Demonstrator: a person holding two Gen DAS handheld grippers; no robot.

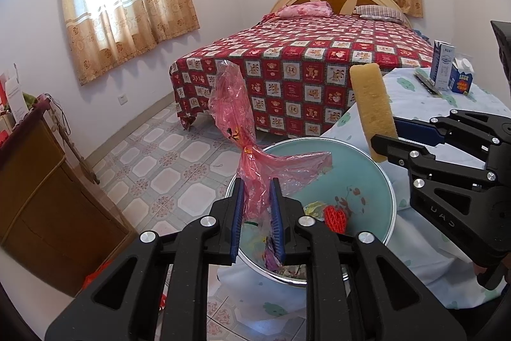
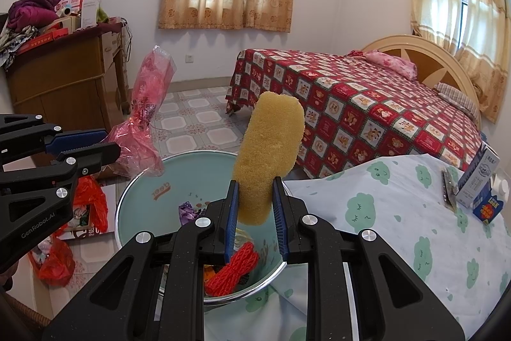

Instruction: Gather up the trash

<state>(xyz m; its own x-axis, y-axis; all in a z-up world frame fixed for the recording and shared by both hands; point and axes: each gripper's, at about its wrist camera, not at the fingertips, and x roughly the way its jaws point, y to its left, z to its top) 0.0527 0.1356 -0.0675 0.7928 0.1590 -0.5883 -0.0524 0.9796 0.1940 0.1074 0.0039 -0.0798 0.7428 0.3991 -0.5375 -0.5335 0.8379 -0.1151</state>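
My left gripper (image 1: 257, 210) is shut on a crumpled red plastic bag (image 1: 236, 114) and holds it upright over a light-blue basin (image 1: 380, 181). My right gripper (image 2: 255, 206) is shut on a yellow sponge (image 2: 271, 149), also above the basin (image 2: 140, 181). The bag (image 2: 147, 104) and left gripper (image 2: 86, 149) show at the left of the right wrist view; the sponge (image 1: 372, 107) and right gripper (image 1: 392, 139) show at the right of the left wrist view. The basin holds red netting (image 2: 233, 270), a purple wrapper (image 2: 186, 210) and other scraps.
The basin sits at the edge of a table with a white cloud-print cloth (image 2: 399, 213). Two cartons (image 2: 479, 181) and a dark strip (image 2: 448, 187) stand on it. A bed (image 2: 367, 107), a wooden cabinet (image 2: 64, 79) and red bags (image 2: 89, 200) on the tiled floor surround it.
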